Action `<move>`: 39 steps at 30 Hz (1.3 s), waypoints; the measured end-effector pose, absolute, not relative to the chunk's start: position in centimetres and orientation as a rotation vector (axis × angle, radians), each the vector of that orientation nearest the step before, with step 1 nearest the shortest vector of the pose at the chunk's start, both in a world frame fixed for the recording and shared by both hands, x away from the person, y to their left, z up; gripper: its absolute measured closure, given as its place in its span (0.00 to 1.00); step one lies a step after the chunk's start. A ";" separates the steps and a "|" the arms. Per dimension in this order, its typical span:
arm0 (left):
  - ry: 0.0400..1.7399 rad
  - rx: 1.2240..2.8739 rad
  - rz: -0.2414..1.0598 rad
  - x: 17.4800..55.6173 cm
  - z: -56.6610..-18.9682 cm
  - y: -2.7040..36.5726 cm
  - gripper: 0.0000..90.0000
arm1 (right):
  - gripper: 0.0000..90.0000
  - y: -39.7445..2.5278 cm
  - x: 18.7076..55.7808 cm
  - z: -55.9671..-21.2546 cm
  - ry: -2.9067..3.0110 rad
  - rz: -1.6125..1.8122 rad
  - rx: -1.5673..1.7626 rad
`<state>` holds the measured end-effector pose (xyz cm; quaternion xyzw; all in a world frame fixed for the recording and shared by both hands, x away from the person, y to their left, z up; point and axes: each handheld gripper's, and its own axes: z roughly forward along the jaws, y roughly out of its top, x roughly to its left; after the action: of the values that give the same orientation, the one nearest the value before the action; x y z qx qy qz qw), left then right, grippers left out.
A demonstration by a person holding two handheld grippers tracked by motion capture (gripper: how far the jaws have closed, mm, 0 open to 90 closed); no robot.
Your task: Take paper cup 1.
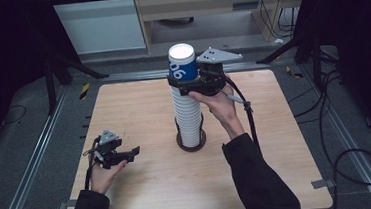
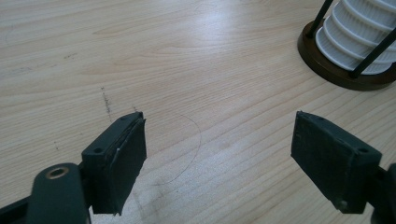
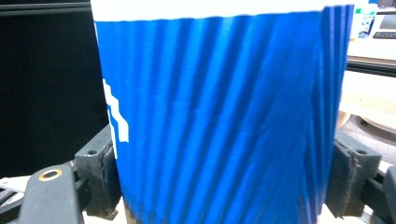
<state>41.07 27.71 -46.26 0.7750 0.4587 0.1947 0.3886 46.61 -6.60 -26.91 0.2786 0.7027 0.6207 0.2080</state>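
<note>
A: High view. Blue cup [image 1: 181, 60] seated upright on top of the white cup stack [image 1: 188, 118], long axis vertical, at 12 o'clock from the worktop [image 1: 150, 197] centre. Right tool [image 1: 186, 83] level with the cup's lower wall, approaching from 3 o'clock, one jaw on either side.

B: And the left tool [image 1: 128, 156]?

A: Resting low at 8 o'clock from the stack, well apart from it, jaws pointing toward 3 o'clock. Right hand clearly nearer the cup.

B: Stack base?

A: Dark round holder [image 1: 191, 143] with thin upright rods around the white cups.

A: Left gripper view. Left tool [image 2: 219, 154] spread wide, nothing between the jaws but bare wood grain. Holder [image 2: 327, 70] and lowest white cups [image 2: 355, 37] at 1 o'clock, apart from the jaws.

B: Right gripper view?

A: Ribbed blue wall of the cup [image 3: 219, 121] straight ahead at 12 o'clock, white rim band along the top. Right tool [image 3: 224, 182] closed to the cup's width, pads pressed to the wall at 9 and 3 o'clock, low on the cup.

B: Deciding relation for the next move?

A: Cup axis vertical and in line with the stack below; grip horizontal across it. Judged: a straight lift toward 12 o'clock along that axis needed to free the cup; any tilt likely to drag the white cups beneath.
</note>
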 end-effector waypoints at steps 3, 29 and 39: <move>1.169 1.970 0.494 41.1 -46.2 27.8 0.20 | 0.20 -6.6 46.5 -26.7 1.959 1.716 0.770; 1.185 1.970 0.487 41.1 -46.2 27.9 0.20 | 0.25 -7.3 45.7 -22.9 1.877 1.756 0.693; 1.187 1.969 0.485 41.1 -46.2 27.9 0.20 | 0.25 -7.7 45.6 -21.2 1.842 1.784 0.676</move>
<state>41.08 27.93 -46.21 0.7730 0.4662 0.1906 0.3857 45.60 -7.68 -21.22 0.2473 0.6740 0.6527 0.2422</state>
